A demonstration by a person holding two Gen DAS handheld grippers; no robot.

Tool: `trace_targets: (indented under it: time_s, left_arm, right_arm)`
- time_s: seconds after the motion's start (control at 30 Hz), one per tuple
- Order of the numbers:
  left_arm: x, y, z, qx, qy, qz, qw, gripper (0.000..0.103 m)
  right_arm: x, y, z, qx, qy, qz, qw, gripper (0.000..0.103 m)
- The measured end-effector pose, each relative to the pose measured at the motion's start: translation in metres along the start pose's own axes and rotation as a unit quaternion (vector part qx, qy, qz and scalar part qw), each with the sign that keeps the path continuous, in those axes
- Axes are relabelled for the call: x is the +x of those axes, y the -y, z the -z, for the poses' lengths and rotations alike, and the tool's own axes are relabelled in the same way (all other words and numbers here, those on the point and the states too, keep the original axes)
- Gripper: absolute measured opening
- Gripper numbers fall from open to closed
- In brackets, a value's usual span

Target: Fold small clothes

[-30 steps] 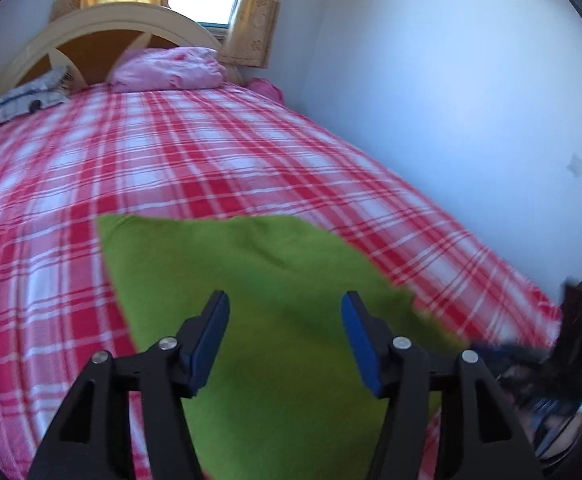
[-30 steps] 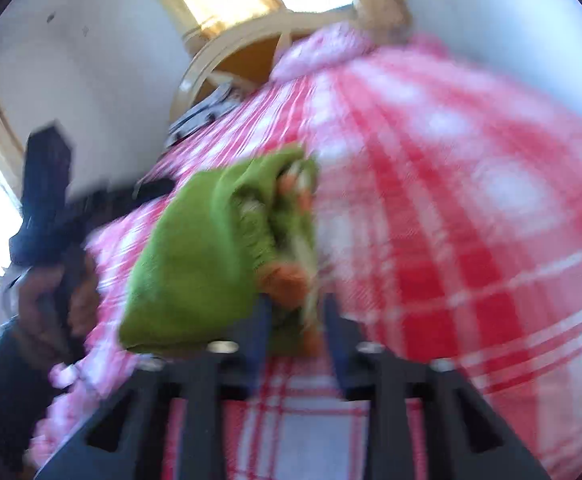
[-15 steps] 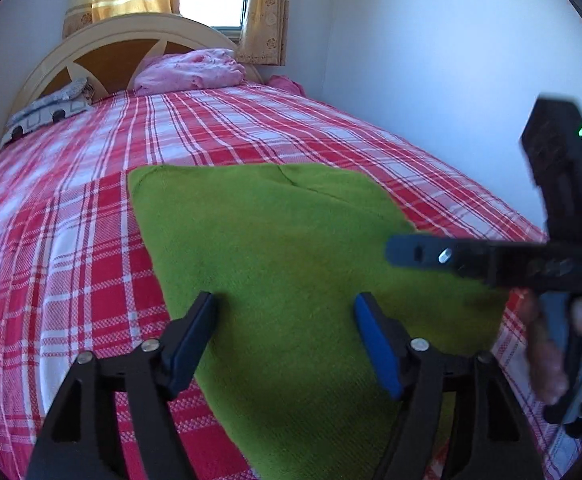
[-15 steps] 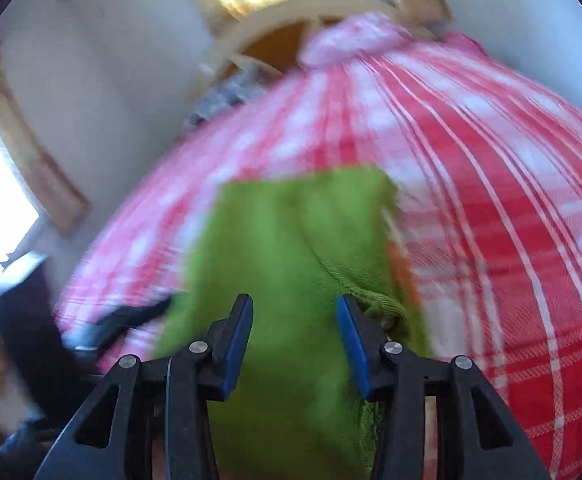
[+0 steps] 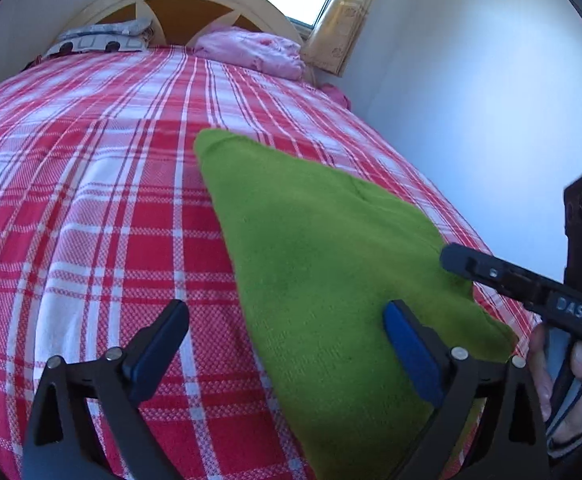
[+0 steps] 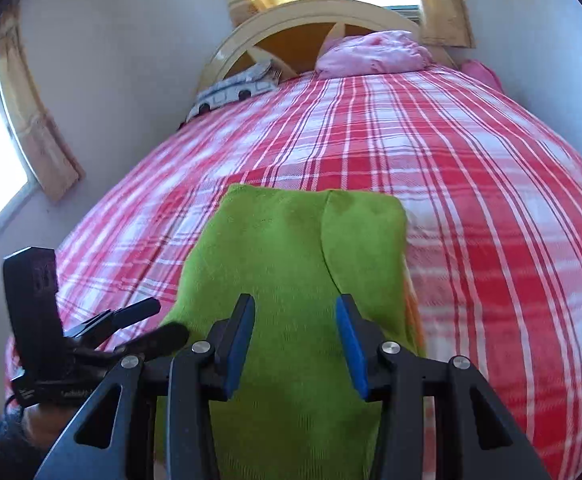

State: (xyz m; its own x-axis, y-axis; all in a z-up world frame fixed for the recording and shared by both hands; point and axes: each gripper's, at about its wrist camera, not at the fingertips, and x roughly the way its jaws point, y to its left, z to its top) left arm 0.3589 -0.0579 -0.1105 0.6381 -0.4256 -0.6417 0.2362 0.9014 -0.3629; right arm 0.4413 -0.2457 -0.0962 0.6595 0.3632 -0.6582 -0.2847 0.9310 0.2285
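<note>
Since a second ago released and now flat on the plaid bed, green garment under spread left gripper; from the right wrist, same cloth beneath spread, empty right gripper.

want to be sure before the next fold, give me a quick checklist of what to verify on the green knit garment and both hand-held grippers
1. Green knit garment lies on the red and white plaid bedspread: ok.
2. Far edge of the garment is flat and square: ok in the right wrist view.
3. Left hand-held gripper is open and holds nothing: ok.
4. Right hand-held gripper is open and holds nothing: ok.
5. Near edge of the garment is smooth: cannot tell, both grippers hide it.
6. Orange trim is tucked inside: not ok, it peeks out at the garment's right side.
</note>
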Motion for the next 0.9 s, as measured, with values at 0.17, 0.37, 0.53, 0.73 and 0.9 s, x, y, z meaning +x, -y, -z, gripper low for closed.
trace_targets:
  time_s: [0.17, 0.37, 0.53, 0.73, 0.9]
  left_arm:
    - [0.013, 0.002, 0.001, 0.0, -0.028, 0.001, 0.9996, 0.103]
    - [0.019, 0.008, 0.004, 0.012, -0.04, -0.005, 0.9991, 0.103]
    - [0.016, 0.014, 0.007, 0.028, -0.037, -0.02, 0.9987, 0.103]
    - [0.018, 0.011, 0.008, 0.023, -0.038, -0.016, 0.9989, 0.103]
    - [0.019, 0.012, 0.007, 0.024, -0.039, -0.016, 0.9988, 0.103]
  right_arm:
    - [0.037, 0.02, 0.001, 0.016, -0.05, -0.004, 0.999, 0.044]
    - [0.026, 0.028, 0.016, 0.006, -0.034, -0.026, 0.999, 0.043]
    - [0.018, 0.02, 0.023, -0.017, -0.025, -0.013, 0.999, 0.043]
    - [0.001, 0.043, 0.012, 0.026, -0.007, -0.047, 0.999, 0.044]
    - [0.009, 0.039, 0.019, -0.011, -0.018, -0.015, 1.0, 0.044]
